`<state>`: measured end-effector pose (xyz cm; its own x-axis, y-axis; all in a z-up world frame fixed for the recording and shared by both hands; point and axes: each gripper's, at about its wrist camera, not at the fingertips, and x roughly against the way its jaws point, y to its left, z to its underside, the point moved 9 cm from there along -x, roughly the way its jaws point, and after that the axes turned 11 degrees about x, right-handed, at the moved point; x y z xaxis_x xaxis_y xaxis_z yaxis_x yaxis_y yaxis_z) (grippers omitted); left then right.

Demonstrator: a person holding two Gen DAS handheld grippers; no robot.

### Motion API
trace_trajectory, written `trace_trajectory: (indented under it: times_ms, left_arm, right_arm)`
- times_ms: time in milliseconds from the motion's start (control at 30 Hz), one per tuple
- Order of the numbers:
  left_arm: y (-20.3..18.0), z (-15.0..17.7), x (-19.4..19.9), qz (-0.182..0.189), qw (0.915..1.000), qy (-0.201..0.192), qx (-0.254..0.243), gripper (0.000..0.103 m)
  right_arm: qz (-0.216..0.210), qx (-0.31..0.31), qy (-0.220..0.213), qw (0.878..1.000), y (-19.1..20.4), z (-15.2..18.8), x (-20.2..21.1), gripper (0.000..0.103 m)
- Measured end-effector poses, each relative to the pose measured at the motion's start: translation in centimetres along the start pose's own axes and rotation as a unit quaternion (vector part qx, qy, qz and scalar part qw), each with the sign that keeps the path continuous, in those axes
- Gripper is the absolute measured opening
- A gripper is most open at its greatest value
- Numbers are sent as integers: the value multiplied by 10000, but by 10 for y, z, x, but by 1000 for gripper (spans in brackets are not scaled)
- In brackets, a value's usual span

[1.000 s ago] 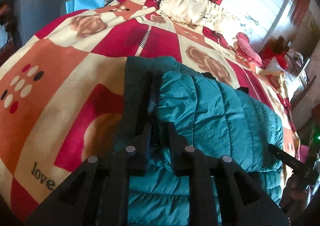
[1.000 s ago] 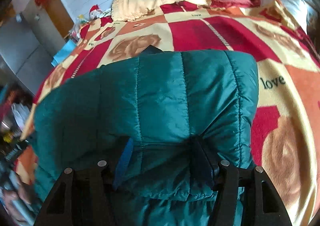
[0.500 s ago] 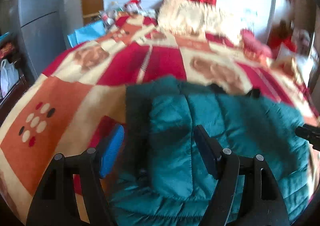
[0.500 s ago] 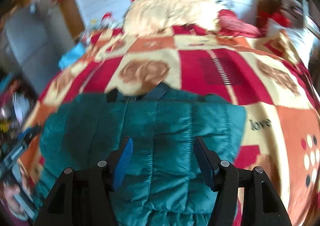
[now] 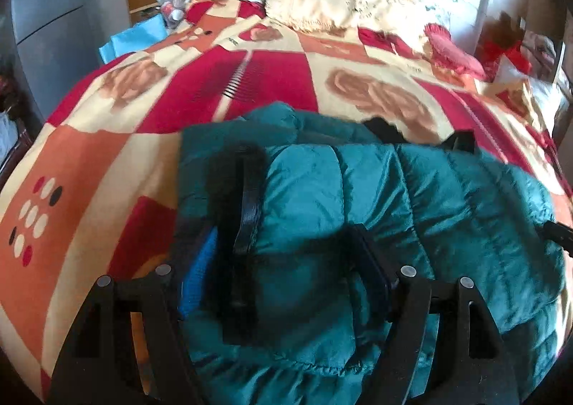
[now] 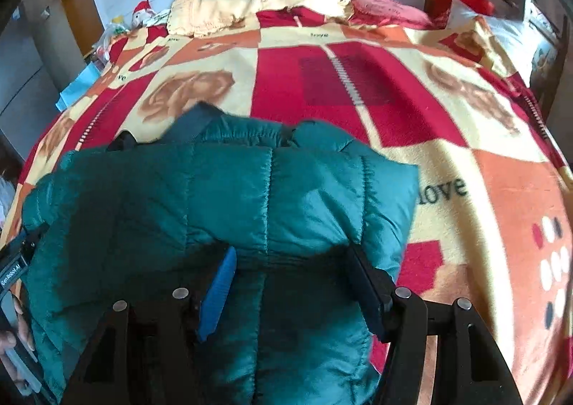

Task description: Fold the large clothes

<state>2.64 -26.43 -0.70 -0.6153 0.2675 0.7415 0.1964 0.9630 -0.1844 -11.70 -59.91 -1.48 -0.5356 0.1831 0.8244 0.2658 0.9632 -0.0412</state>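
Note:
A teal quilted puffer jacket (image 5: 376, 197) lies folded on the bed, with a dark inner edge and a black strap (image 5: 247, 197) on its left side. It also shows in the right wrist view (image 6: 222, 197). My left gripper (image 5: 283, 261) is open, its jaws spread wide over the jacket's near left part. My right gripper (image 6: 293, 279) is open too, jaws wide apart over the jacket's near right part. Neither holds cloth. The left gripper's body (image 6: 14, 261) shows at the left edge of the right wrist view.
The bed is covered by a red, orange and cream patterned blanket (image 5: 107, 161) with roses and the word "love" (image 6: 444, 190). A cream pillow (image 5: 340, 0) and a red cushion (image 6: 383, 4) lie at the head. Clutter and a blue bag (image 5: 136, 39) sit at the far left.
Both grippers were shut on the jacket's folded edge one second ago. They opened, let it go and pulled back; the jacket now rests flat on the blanket.

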Motion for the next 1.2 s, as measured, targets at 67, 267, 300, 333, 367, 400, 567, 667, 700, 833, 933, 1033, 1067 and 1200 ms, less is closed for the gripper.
trace_trajectory:
  times_ms: [67, 267, 300, 333, 367, 400, 567, 667, 700, 833, 933, 1033, 1067, 1200]
  left_arm:
    - [3, -8, 16, 121, 9995, -234, 144, 74]
    - [-8, -18, 25, -15, 9992, -394, -40, 74]
    - [-10, -17, 18, -158, 9991, -364, -117, 74]
    - [-9, -16, 12, -264, 9990, -323, -159, 74]
    - [-8, -13, 6, -390, 9987, -256, -201, 74]
    - [-6, -9, -3, -505, 9983, -151, -252, 75]
    - [-2, 0, -16, -392, 9988, -144, -274, 78]
    - [-2, -1, -19, -440, 9984, -145, -325, 78]
    - [-2, -1, -20, -450, 9983, -146, -339, 78]
    - [-3, -4, -24, -433, 9984, -145, -338, 78]
    - [-4, -4, -25, -433, 9984, -151, -338, 78]
    - [-4, -5, -26, -430, 9984, -140, -338, 79]
    - [-4, -5, -26, -418, 9985, -137, -325, 79]
    - [-5, -6, -30, -357, 9989, -103, -272, 79]
  right_arm:
    - [-74, -99, -205, 9997, 5, -1, 21, 60]
    - [-660, -36, -482, 9966, 56, 2, 58, 64]
    - [-723, 74, -411, 9965, 69, 6, 56, 64]
    - [-745, 168, -360, 9964, 78, 8, 52, 64]
    - [-694, 294, -298, 9967, 88, 11, 46, 64]
    - [-577, 380, -258, 9973, 94, 15, 40, 64]
    - [-21, 796, -163, 9967, 103, 39, 9, 66]
    - [67, 981, -83, 9951, 104, 41, 9, 66]
    - [12, 966, -26, 9953, 103, 39, 12, 66]
    - [-324, 560, -385, 9972, 98, 23, 42, 66]
    - [-483, 519, -537, 9960, 110, 8, 49, 66]
    - [-424, 646, -492, 9958, 126, -4, 39, 66]
    - [-379, 668, -456, 9960, 131, -6, 32, 66]
    - [-61, 845, -199, 9962, 141, 5, -3, 69]
